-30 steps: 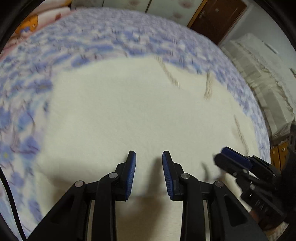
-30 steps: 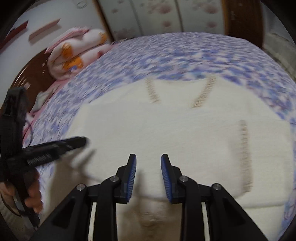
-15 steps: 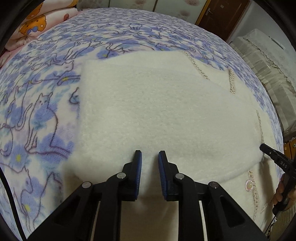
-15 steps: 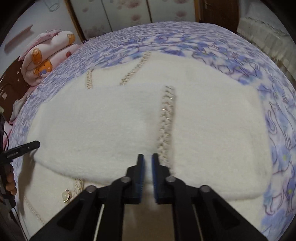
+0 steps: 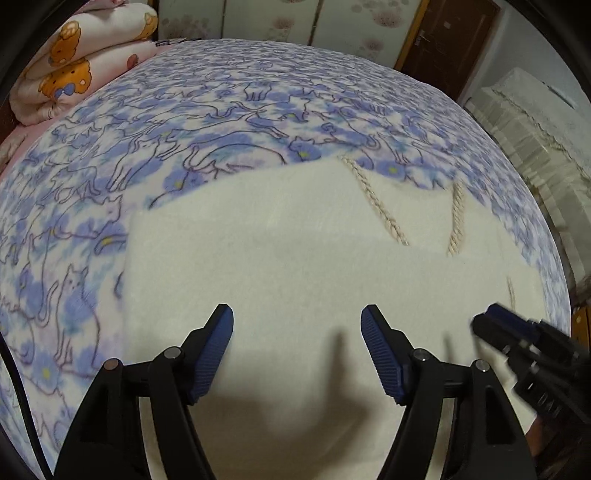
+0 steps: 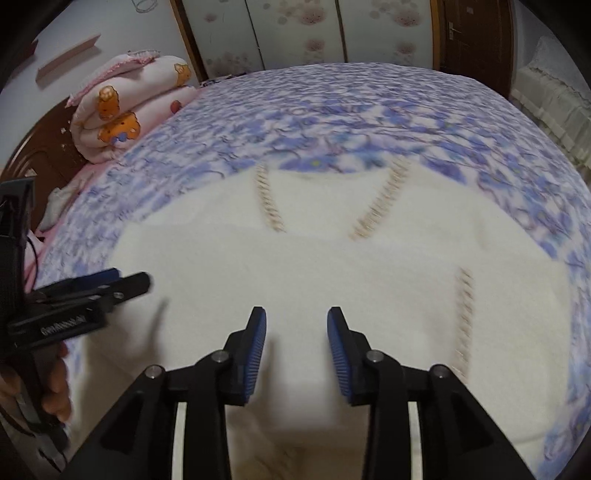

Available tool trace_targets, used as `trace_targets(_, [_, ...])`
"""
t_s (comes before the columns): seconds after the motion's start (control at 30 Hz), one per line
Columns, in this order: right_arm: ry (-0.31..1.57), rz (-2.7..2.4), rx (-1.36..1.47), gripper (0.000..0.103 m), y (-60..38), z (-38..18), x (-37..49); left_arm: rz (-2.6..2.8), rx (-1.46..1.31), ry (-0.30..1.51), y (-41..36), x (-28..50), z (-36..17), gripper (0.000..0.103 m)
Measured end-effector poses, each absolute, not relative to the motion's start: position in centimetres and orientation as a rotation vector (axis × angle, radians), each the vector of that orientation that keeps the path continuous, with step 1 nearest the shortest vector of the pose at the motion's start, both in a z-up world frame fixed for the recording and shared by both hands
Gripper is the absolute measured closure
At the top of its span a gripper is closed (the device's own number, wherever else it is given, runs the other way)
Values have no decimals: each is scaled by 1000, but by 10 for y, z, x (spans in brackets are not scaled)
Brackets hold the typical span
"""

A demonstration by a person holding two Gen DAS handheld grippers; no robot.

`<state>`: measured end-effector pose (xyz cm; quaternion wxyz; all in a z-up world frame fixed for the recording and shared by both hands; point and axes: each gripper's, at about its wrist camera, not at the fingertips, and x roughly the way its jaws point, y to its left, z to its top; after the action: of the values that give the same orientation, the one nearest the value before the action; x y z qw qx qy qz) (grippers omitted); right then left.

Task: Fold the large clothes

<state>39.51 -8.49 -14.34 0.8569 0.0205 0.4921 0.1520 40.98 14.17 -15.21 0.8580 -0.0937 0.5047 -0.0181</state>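
While both hover over the cream garment point(image 5: 295, 266) (folded), left gripper point(image 5: 297, 325) gapes wide, right gripper point(image 6: 296, 325) spread, each empty.

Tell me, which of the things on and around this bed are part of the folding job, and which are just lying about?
Part of the job:
- cream garment, spread flat on the bed
- left gripper, open, holding nothing
- right gripper, open, holding nothing

Just lying about:
- cat-print blanket under the garment
- rolled pink quilt at the bed's far corner
- wardrobe doors
- brown door
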Motion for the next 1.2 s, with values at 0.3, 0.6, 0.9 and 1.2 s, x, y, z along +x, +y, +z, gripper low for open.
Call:
trace_targets(0.3, [1054, 182, -17, 69, -131, -170, 429, 105, -121, 1098, 168, 439, -180, 22])
trace_targets(0.6, [1048, 115, -58, 78, -185, -171, 414, 195, -140, 1119, 211, 437, -191, 16])
trace_targets(0.9, [1089, 57, 66, 70, -201, -177, 412, 220, -118, 1130, 217, 431, -188, 16])
trace_targets(1.2, [1120, 31, 154, 70, -218, -165, 391, 224, -119, 1144, 222, 410, -170, 16])
